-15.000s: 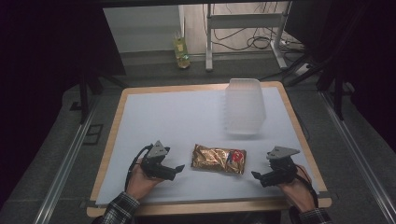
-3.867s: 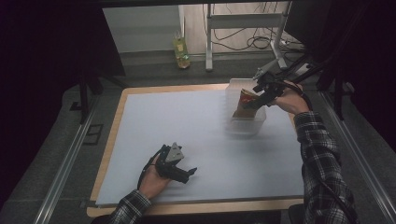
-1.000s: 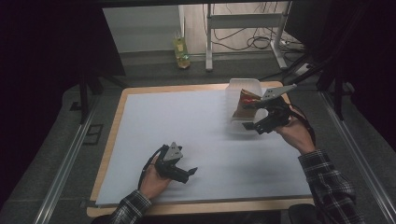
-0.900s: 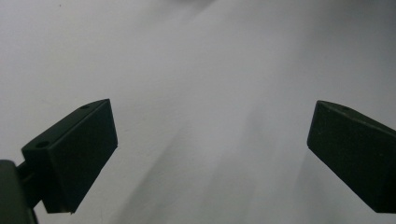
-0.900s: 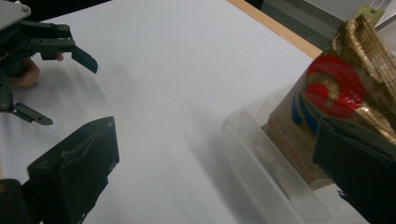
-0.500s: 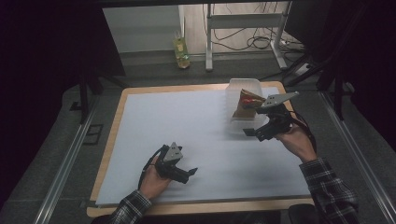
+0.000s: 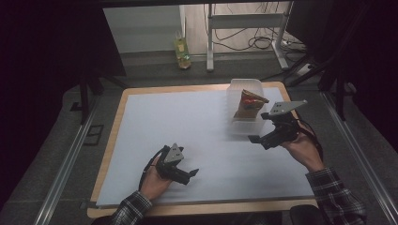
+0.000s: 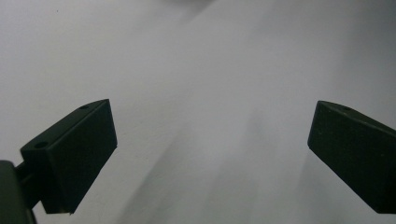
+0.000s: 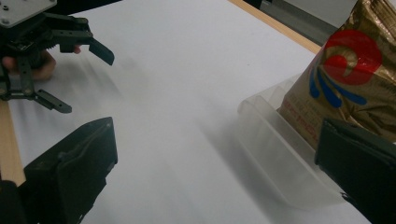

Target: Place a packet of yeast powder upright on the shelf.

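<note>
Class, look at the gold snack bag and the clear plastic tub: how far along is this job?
Done: the snack bag stands in the tub at the table's far right, leaning against its wall. In hand: nothing; the right gripper is open beside the tub, apart from the bag, and the left gripper rests open on the white table. Left: probably little beyond settling the bag flat.

The person is wearing a dark plaid long-sleeved shirt, its cuffs showing at both wrists. Each hand is gripping a black two-jaw handheld gripper: the left gripper (image 7: 191, 174) and the right gripper (image 7: 256, 139). Each is carrying a grey three-cornered plate with small screw holes on top and trailing a black cable. The jaw blocks are showing matte black, flat-faced surfaces.
</note>
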The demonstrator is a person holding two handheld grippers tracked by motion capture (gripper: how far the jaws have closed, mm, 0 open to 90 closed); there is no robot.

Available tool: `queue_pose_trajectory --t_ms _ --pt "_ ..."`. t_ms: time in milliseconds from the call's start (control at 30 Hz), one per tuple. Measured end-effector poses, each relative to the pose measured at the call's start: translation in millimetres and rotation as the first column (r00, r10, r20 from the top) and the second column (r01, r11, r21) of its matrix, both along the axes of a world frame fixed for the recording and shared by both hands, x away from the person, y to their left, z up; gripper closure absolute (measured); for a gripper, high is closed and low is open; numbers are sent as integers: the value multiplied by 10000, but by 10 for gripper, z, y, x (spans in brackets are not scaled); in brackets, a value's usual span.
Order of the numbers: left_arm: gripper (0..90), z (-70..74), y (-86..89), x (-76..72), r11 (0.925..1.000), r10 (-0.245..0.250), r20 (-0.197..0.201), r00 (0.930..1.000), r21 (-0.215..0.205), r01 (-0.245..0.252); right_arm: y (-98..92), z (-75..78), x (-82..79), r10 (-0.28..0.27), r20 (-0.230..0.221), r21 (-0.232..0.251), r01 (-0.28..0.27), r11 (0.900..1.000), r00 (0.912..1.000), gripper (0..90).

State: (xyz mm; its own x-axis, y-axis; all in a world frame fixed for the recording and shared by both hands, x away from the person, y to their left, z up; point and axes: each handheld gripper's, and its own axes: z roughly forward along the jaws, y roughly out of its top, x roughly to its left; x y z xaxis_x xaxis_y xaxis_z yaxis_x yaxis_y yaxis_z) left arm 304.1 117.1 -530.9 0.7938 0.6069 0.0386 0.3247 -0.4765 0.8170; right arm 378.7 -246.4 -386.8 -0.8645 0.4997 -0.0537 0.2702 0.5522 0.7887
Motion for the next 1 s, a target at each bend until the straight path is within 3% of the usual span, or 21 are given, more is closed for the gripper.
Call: queue_pose_trajectory --t_ms 1000 --pt "13 12 16 -4 10000 56 130 9999 15 -56 -90 -239 -366 78 321 -125 -74 9999 9995 0"
